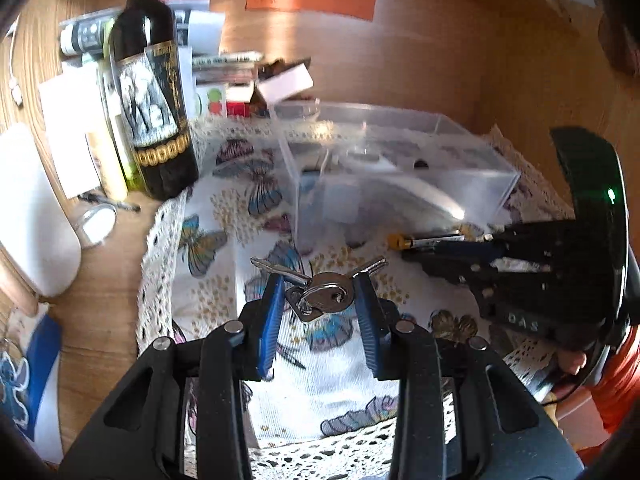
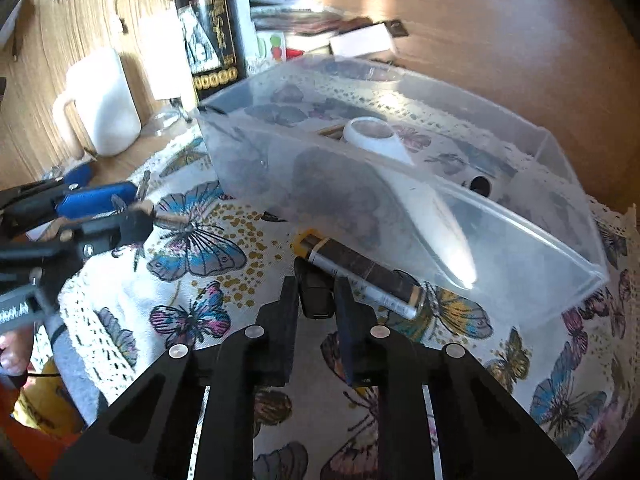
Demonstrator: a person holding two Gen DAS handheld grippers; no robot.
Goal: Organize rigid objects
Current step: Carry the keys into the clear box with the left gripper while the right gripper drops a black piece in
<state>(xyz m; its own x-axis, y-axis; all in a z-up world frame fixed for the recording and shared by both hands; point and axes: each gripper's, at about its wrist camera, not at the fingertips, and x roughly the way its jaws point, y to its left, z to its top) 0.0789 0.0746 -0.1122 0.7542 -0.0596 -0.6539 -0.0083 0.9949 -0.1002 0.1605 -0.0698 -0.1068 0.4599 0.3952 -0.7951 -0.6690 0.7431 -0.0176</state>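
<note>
In front of a clear plastic bin [image 1: 400, 168], the left gripper [image 1: 322, 292] pinches a key bunch [image 1: 320, 292]; the right gripper [image 2: 316, 300] pinches a small black block [image 2: 316, 292] beside a battery [image 2: 360, 276].

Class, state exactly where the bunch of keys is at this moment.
In the left wrist view, the bunch of keys sits low-centre between the left gripper fingers, over the butterfly cloth, in front of the clear plastic box.

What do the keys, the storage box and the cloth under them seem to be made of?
Keys: shiny metal, silvery with bright glints.
Storage box: clear, slightly frosted plastic; the cloth pattern shows through its walls.
Cloth: woven fabric, matte, printed with butterflies, lace-like edging.
</note>
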